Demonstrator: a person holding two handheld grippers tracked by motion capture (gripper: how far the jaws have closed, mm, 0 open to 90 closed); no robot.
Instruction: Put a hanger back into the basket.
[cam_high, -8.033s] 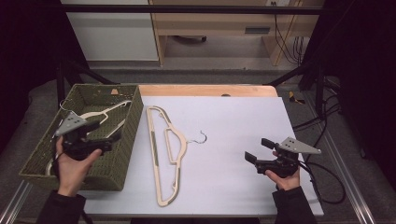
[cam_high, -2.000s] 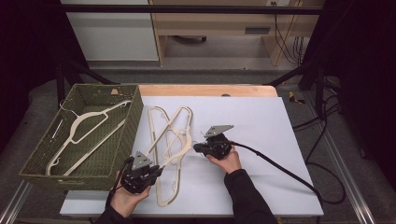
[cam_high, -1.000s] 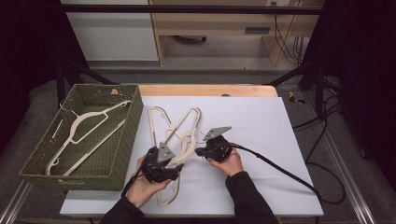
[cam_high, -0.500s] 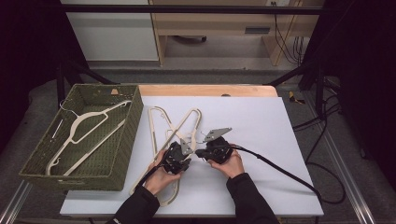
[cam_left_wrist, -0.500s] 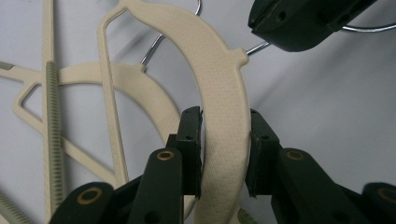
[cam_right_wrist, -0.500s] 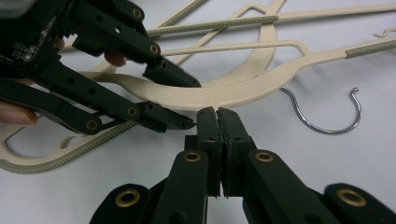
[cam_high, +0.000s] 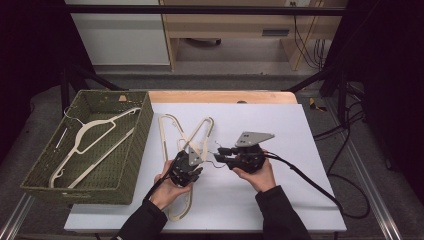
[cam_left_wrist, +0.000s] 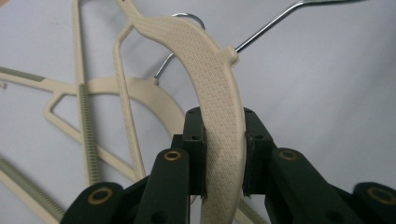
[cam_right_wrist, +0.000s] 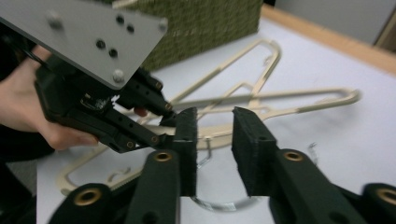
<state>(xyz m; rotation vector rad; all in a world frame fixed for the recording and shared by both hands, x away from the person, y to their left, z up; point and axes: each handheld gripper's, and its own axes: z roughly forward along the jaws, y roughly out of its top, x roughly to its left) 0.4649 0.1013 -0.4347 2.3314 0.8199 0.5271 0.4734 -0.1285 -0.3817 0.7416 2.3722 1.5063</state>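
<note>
The left tool (cam_left_wrist: 223, 154) is clamping the cream textured plastic hanger (cam_left_wrist: 212, 79), its shoulder running straight ahead; the right tool (cam_right_wrist: 214, 140), jaws parted, is hovering beside its wire hook (cam_left_wrist: 275, 23), over the white counter (cam_high: 280, 125).

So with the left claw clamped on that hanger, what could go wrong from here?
The left claw grips the hanger on its curved shoulder, so it may twist or slip when lifted. It crosses a second hanger on the table, and the two could snag. The right claw stands open near the metal hook and might knock it.
</note>
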